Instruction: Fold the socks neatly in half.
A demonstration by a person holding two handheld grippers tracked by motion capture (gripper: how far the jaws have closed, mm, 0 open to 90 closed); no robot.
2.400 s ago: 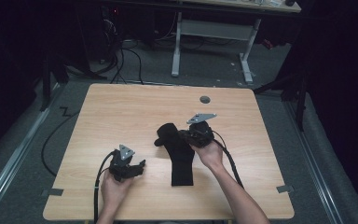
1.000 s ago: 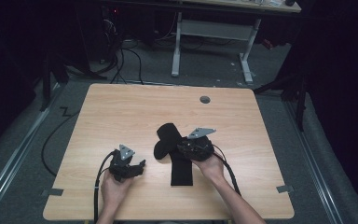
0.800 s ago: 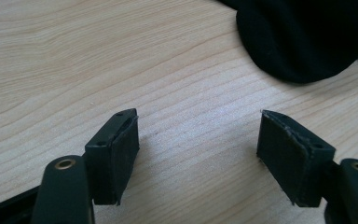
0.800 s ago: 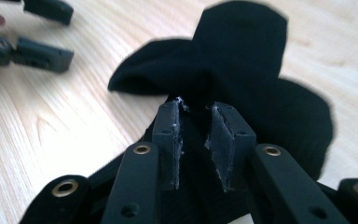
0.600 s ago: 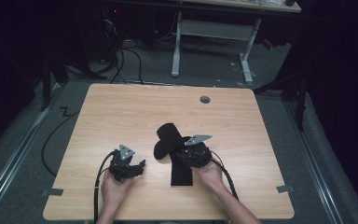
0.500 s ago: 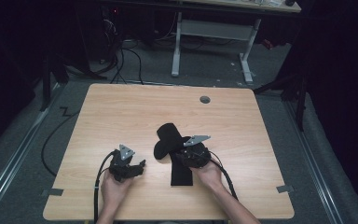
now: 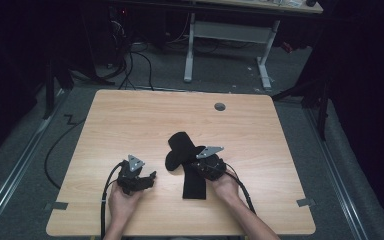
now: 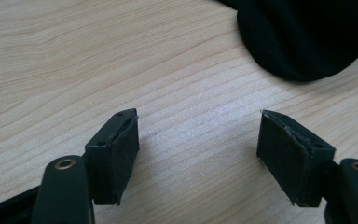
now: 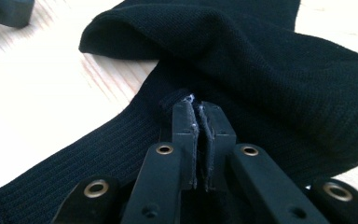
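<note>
Now your right gripper has just been closing, and its jaws stand pressed together with a thin pinch of the black sock between the pads, at the spot where the ribbed leg meets the folded-over part. In the high view that gripper sits low on the sock, your right hand behind it. Your left gripper stands wide open with nothing between its pads, only bare wood under them; the sock's rounded end lies just beyond its far jaw, apart from it. In the high view the left gripper rests on the table beside the sock, near your edge. The sock lies a little right of the table's middle, bent back on itself. I can read no label, brand or writing on the sock, the grippers or the table.
</note>
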